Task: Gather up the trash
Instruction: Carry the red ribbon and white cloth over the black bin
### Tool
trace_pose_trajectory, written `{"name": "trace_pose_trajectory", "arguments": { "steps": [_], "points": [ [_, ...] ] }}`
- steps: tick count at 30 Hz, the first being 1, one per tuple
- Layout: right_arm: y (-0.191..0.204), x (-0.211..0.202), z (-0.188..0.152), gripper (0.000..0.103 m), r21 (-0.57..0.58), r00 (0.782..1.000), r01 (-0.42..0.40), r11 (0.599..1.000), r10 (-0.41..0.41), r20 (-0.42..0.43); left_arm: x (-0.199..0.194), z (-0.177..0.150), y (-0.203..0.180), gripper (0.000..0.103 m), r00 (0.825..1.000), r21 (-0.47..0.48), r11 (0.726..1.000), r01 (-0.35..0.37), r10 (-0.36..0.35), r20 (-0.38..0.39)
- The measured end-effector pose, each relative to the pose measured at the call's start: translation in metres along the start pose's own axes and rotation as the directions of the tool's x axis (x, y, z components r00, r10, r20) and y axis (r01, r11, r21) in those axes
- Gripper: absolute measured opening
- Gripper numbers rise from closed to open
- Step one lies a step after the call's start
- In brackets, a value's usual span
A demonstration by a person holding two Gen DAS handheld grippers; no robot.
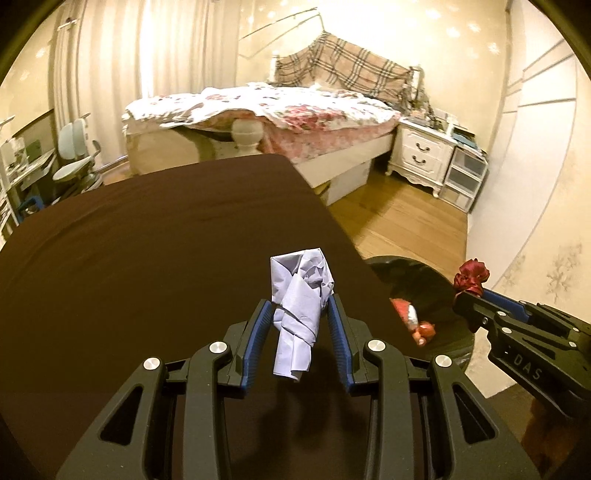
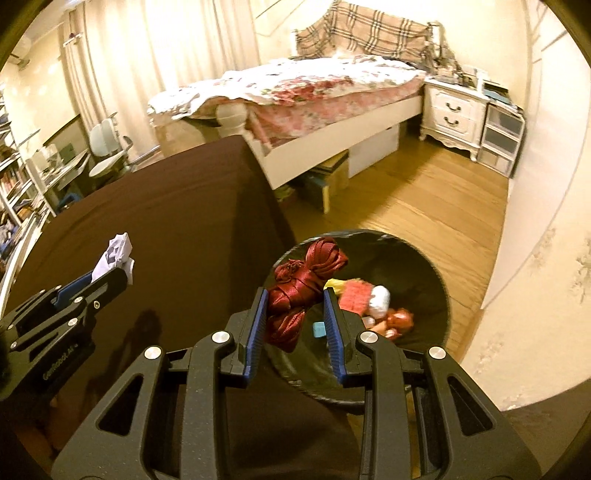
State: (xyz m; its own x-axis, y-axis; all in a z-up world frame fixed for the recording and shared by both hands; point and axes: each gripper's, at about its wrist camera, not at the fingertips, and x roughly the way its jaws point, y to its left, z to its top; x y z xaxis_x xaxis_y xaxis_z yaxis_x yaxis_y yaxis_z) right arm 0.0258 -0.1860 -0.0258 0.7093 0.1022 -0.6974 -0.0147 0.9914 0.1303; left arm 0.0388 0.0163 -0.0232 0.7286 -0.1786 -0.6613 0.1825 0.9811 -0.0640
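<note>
I am clamping my left gripper [image 1: 297, 314] on a crumpled, pale white paper wad [image 1: 301, 295] above the brown table [image 1: 147, 240], while my right gripper [image 2: 295, 310] is pinching a glossy, bunched dark-red ribbon [image 2: 303, 280] over the black trash bin [image 2: 424, 273].

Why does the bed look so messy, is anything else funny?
The flowery quilt is rumpled and slides off the bed's corner, and a plaid blanket hangs over the headboard. Otherwise nothing odd: the trash bin stands upright and nothing has spilled.

Black left gripper [image 1: 298, 306], blue-padded jaws.
</note>
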Motion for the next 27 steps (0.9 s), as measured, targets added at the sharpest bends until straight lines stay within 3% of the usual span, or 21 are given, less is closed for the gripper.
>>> {"name": "trace_pose_trajectory", "arguments": {
  "steps": [27],
  "points": [
    [-0.042, 0.009, 0.005, 0.03, 0.082, 0.999, 0.038, 0.996, -0.039, 0.005, 0.041, 0.016, -0.074, 0.035, 0.998, 0.12, 0.991, 0.064, -0.062, -0.021]
  ]
}}
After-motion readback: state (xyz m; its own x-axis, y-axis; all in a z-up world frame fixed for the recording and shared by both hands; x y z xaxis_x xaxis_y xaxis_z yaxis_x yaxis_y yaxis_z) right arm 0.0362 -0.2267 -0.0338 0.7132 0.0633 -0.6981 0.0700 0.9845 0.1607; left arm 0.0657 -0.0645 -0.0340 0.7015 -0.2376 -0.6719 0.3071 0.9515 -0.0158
